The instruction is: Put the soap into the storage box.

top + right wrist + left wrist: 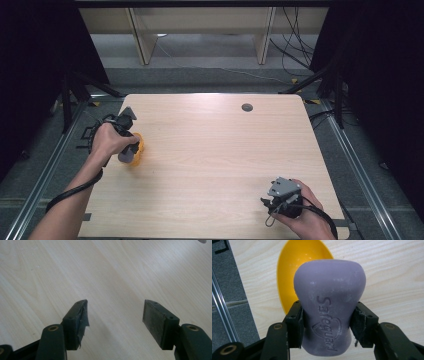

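Pale wooden table (215,150): left gripper (327,322) clamps a purple Safeguard soap bar (329,302) over a yellow dish (294,262), frame's upper left; right gripper (115,315) gapes, idle. Slick soap could squirt free.

this looks like a lab or test room set up for recording. a pale wooden table with rounded corners (215,150) stands on grey carpet tiles (345,165), flanked by silver metal floor rails (42,172) and black curtains (385,60) on both sides. black tripod legs (70,95) and loose black cables (295,40) lie by pale wooden shelving (200,25) at the back.
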`<state>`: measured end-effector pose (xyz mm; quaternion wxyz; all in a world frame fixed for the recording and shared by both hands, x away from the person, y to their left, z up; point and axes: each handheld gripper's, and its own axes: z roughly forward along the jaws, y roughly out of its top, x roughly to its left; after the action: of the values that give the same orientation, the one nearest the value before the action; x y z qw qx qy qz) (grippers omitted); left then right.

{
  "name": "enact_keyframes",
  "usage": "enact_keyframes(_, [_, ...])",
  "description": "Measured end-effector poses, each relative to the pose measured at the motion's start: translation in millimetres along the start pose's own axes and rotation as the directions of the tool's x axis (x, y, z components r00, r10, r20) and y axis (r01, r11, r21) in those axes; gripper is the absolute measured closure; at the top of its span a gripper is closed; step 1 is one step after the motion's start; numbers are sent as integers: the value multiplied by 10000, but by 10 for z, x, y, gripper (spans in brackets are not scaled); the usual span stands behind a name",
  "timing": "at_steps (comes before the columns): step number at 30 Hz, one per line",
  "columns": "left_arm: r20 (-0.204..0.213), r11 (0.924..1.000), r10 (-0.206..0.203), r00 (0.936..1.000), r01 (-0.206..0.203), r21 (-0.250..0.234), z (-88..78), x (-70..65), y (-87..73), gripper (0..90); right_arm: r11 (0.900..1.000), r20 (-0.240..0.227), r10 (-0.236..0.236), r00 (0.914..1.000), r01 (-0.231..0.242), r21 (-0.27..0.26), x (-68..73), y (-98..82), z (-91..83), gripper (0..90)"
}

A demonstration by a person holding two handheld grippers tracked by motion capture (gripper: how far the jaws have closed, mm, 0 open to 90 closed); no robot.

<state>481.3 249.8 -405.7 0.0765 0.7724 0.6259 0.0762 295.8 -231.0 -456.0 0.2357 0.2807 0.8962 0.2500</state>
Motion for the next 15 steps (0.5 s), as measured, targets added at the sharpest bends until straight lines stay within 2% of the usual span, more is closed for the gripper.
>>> enact_keyframes(3, [-40,9998,167,9999,-167,52,-3,28,31,490,10000,15,-1,10000,1,-1,2,0,0,376])
enact_keyframes(5, [-14,10000,13,10000,-13,28,0,25,51,490,10000,43,-4,10000,5,-40,3,-1,4,376])
enact_keyframes(7, [-36,9997,203,9998,-202,130,-10,45,78,490,10000,44,0,10000,0,-37,4,-1,4,376])
enact_keyframes(11, [-74,9998,156,9999,-156,100,4,56,115,490,10000,54,-7,10000,7,-68,5,-3,8,376])
enact_keyframes(12, [-20,9999,-102,9999,102,-3,16,48,122,490,10000,50,0,10000,0,-72,5,-4,9,376])
enact_keyframes(15, [-83,9999,118,9999,-118,15,21,80,147,490,10000,6,7,10000,-7,-27,4,-3,4,376])
